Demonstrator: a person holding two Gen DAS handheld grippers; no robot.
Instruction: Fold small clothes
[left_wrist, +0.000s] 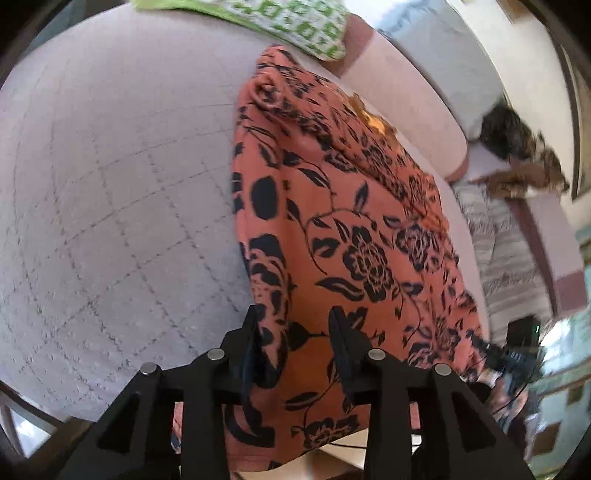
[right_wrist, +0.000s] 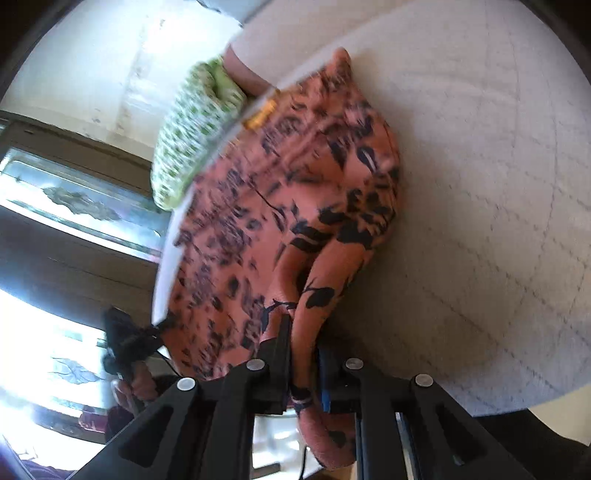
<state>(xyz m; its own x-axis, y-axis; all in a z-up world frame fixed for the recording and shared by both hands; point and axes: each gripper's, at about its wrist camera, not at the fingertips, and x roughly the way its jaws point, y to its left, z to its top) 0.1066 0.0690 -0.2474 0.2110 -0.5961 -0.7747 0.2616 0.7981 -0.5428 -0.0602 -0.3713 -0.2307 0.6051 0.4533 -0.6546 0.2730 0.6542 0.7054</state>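
An orange garment with black flowers (left_wrist: 332, 229) lies on a pale quilted surface (left_wrist: 110, 184). My left gripper (left_wrist: 295, 317) hovers over its near end, jaws apart. The cloth passes flat between the fingers and is not pinched. In the right wrist view the same garment (right_wrist: 280, 192) is bunched, and my right gripper (right_wrist: 301, 328) is shut on a rolled fold of its near edge, which hangs down behind the jaws. A blurred black gripper with a hand behind it shows at the garment's lower edge (left_wrist: 509, 354), and another at its left edge (right_wrist: 122, 339).
A green-and-white patterned cloth (left_wrist: 295, 26) sits at the far end of the surface, also in the right wrist view (right_wrist: 192, 136). A grey striped cloth (left_wrist: 509, 251) and a dark brown furry thing (left_wrist: 517, 147) lie beyond the right edge. The quilted surface (right_wrist: 480, 184) stretches right.
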